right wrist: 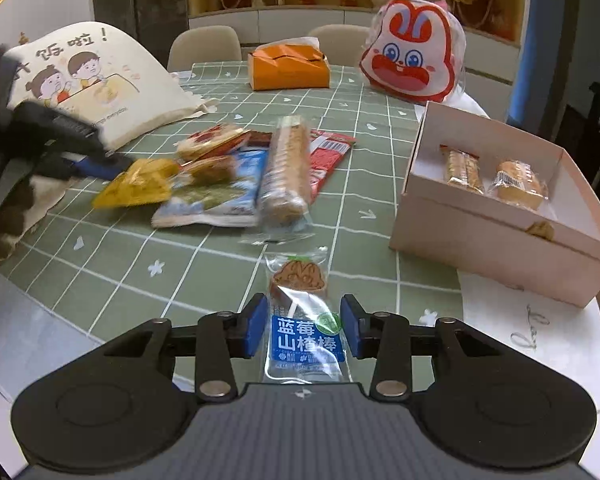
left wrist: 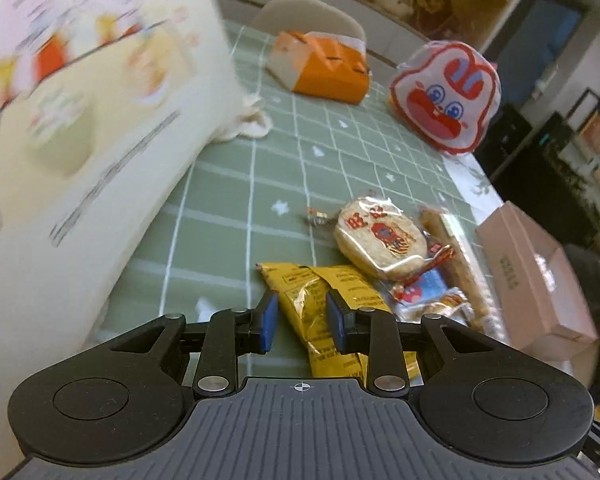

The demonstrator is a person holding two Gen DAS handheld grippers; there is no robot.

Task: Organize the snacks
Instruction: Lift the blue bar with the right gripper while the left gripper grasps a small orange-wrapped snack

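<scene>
Jaws first: my right gripper (right wrist: 304,326) has its jaws spread, with a clear-wrapped blueberry hawthorn stick (right wrist: 303,316) lying between the blue pads but touched by neither, flat on the counter (right wrist: 204,264) near my edge. On the left gripper (left wrist: 302,318) the jaws stand part-way apart over a yellow snack packet (left wrist: 324,320). The pads sit either side of the packet's crinkled wrapper, but I honestly can't tell whether they're pinching it or just hovering over it.

Moving outward, the yellow packet is at the near end of a loose snack pile in the middle of the green checked cloth: a round rice cracker (left wrist: 380,240) in clear wrap, a blue-and-white packet (right wrist: 216,196), a long sleeve of biscuits (right wrist: 286,172) and a red wrapper (right wrist: 328,152) under it. From the right wrist view the left gripper shows as a dark blur at the left side of that pile.

Toward the right edge of the counter sits the open pink box (right wrist: 480,240), with two wrapped snacks (right wrist: 492,178) already inside on its white floor.

At the far edge there's an orange tissue box (right wrist: 288,70) and a rabbit-face bag (right wrist: 412,56), well apart from the pile. A cream tote with cartoon kids (right wrist: 96,80) lies at the left side, and it fills the left of my left wrist view, blurred.
</scene>
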